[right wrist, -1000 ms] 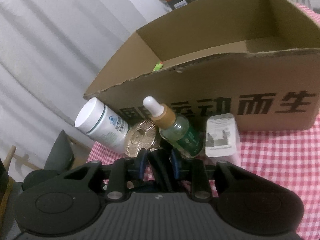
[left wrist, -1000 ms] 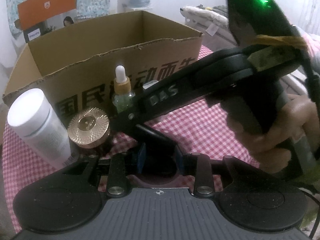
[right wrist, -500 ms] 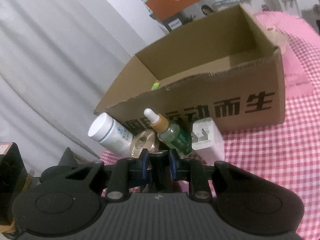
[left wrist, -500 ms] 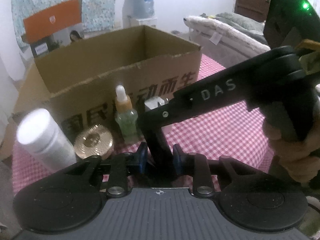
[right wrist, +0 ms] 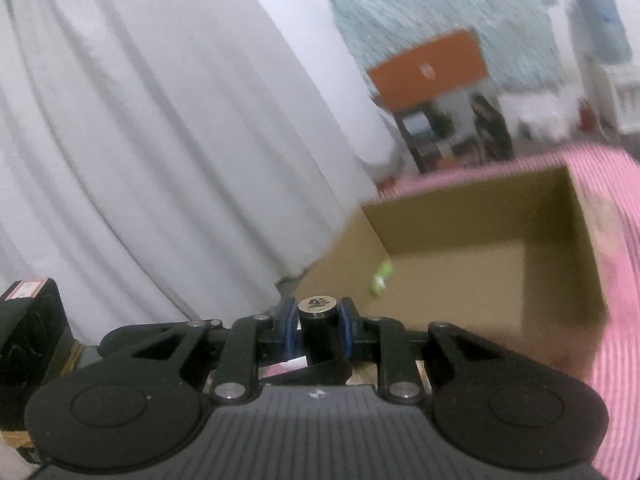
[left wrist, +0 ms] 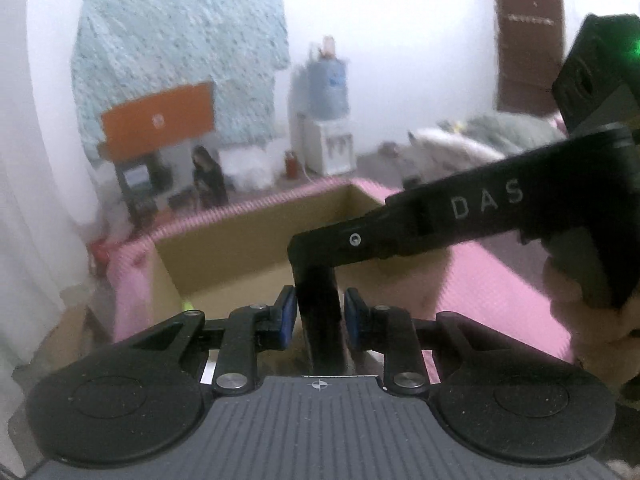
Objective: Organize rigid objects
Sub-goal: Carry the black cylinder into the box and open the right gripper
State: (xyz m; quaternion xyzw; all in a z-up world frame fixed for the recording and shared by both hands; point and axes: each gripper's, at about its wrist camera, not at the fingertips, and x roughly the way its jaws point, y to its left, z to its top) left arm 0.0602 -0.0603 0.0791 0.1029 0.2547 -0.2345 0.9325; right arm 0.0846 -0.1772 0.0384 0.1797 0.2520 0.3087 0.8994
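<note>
My right gripper (right wrist: 319,330) is shut on a black cylindrical container with a gold-embossed cap (right wrist: 319,307), held above the near edge of the open cardboard box (right wrist: 460,276). In the left wrist view the right gripper's black finger (left wrist: 320,320) hangs between my left gripper's blue pads (left wrist: 286,316); my left gripper (left wrist: 319,318) stands narrowly open around it and holds nothing of its own. The box (left wrist: 248,256) lies beyond it. A small green item (right wrist: 381,278) lies inside the box.
The box rests on a pink checked tablecloth (right wrist: 616,320). White curtains (right wrist: 140,140) hang at the left. An orange box (left wrist: 158,122) and a water dispenser (left wrist: 326,120) stand behind. The view is motion-blurred.
Both grippers have risen from the row of bottles in front of the box to above its rim. The bottles have dropped out of view. The black container now shows between the right pads.
</note>
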